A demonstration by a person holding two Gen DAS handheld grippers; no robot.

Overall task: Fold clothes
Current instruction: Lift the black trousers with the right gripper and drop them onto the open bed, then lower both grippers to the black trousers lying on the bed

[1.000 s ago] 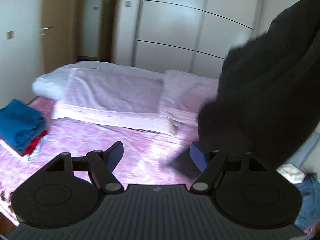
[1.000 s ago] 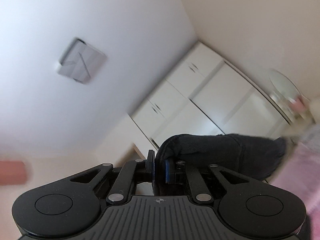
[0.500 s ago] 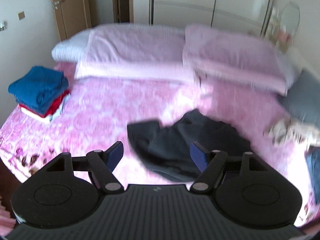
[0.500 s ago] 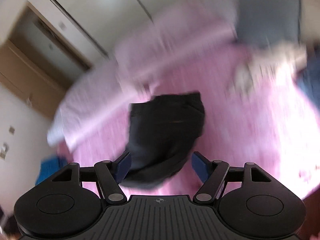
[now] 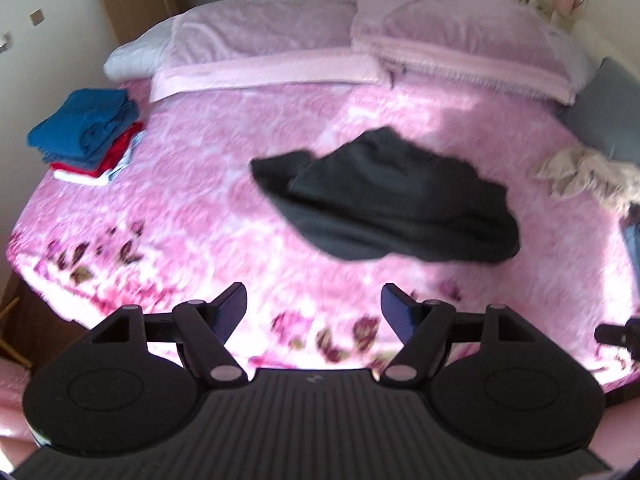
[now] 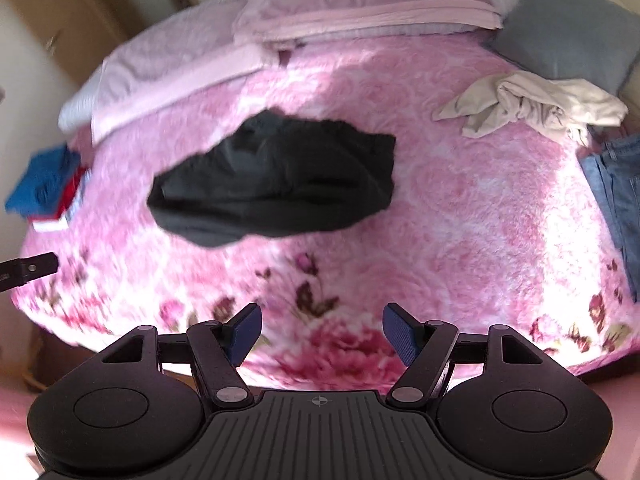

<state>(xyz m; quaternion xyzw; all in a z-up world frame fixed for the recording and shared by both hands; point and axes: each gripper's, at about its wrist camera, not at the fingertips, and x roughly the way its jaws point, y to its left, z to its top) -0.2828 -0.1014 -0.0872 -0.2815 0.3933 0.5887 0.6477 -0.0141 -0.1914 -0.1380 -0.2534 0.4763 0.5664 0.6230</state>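
A: Clothes are seen spread over the bed (image 5: 192,184); a black garment (image 5: 384,208) is found crumpled near the middle of the pink flowered blanket, apart from both grippers

B: What is shown of the left gripper (image 5: 312,304)?

A: Its fingers (image 5: 232,308) are spread wide and nothing is held between them; they are seen over the near edge of the bed, short of the black garment

B: And the right gripper (image 6: 322,328)?

A: Its fingers (image 6: 400,334) are likewise released, with only the blanket's flower print seen in the gap. The black garment (image 6: 276,184) is seen ahead and to the left in that view

B: What else is laid out?

A: A folded stack (image 5: 88,132), blue on top with red and white beneath, is placed at the left edge of the bed. A rumpled white garment (image 6: 532,106) is seen at the far right, just beside a grey cushion (image 6: 568,28), and blue jeans (image 6: 616,200) are laid along the right edge. Two pale pink pillows (image 5: 280,48) are set across the head of the bed

B: Is the black garment folded?

A: It is bunched and uneven, and its outline is blurred in both views, so finer folds cannot be told
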